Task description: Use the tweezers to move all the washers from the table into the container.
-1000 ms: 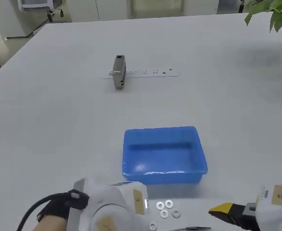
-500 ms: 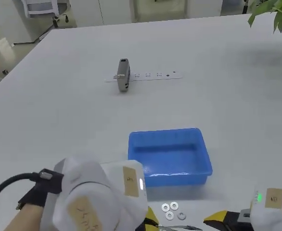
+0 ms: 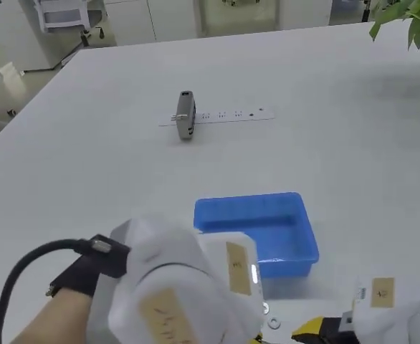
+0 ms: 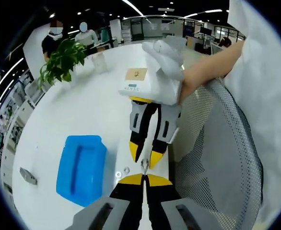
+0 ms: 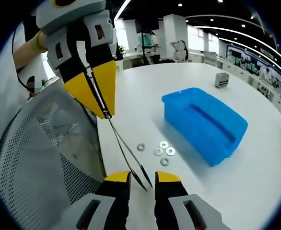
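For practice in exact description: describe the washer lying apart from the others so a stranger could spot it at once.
On the white table, find the blue rectangular plastic container; small silver metal washers lie beside its long side. The target washer lies alone, off the cluster of four, nearest the thin metal tweezers.

The left gripper (image 4: 143, 179) is clamped tight, its yellow tips pressed together on one end of the tweezers (image 5: 125, 151). In the head view its white body sits low at 7 o'clock, held by a black-gloved left hand (image 3: 88, 276) whose arm runs off toward 8 o'clock. The right gripper (image 5: 142, 176) faces it tip to tip, and its jaws stand apart on either side of the tweezers' points. In the left gripper view it reaches in from 12 o'clock, held by a white-gloved right hand (image 4: 168, 53) on a bare forearm (image 4: 210, 67) that leads off toward 2 o'clock.
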Tool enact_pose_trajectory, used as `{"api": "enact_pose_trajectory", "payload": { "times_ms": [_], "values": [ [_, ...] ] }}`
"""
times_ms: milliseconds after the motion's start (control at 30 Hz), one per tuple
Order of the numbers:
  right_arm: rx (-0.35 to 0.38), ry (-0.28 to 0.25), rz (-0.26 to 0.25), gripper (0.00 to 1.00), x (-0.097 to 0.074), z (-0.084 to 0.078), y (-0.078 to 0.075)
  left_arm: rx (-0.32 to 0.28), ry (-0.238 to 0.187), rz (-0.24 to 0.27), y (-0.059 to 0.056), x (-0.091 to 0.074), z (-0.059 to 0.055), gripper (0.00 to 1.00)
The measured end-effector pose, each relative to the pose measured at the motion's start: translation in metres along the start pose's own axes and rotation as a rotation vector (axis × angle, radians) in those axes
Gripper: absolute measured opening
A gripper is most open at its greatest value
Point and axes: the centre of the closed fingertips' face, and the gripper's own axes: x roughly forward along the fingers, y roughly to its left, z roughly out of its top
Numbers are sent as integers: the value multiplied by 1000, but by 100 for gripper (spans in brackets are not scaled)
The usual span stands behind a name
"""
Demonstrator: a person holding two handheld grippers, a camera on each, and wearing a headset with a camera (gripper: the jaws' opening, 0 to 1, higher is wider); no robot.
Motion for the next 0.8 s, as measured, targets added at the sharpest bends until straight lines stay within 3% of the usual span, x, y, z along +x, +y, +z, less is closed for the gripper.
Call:
{"api": "enact_pose_trajectory", "payload": {
  "times_ms": [200, 367, 800],
  "values": [
    [-15, -8, 27, 9, 1, 3, 5, 21, 12, -5, -1, -1, 1, 0],
    [-31, -38, 49, 8, 7, 16, 7, 18, 20, 12, 2, -11, 2, 0],
    [-73, -116, 124, 8, 37, 47, 13, -12, 89, 43, 13, -27, -13, 0]
  ]
}}
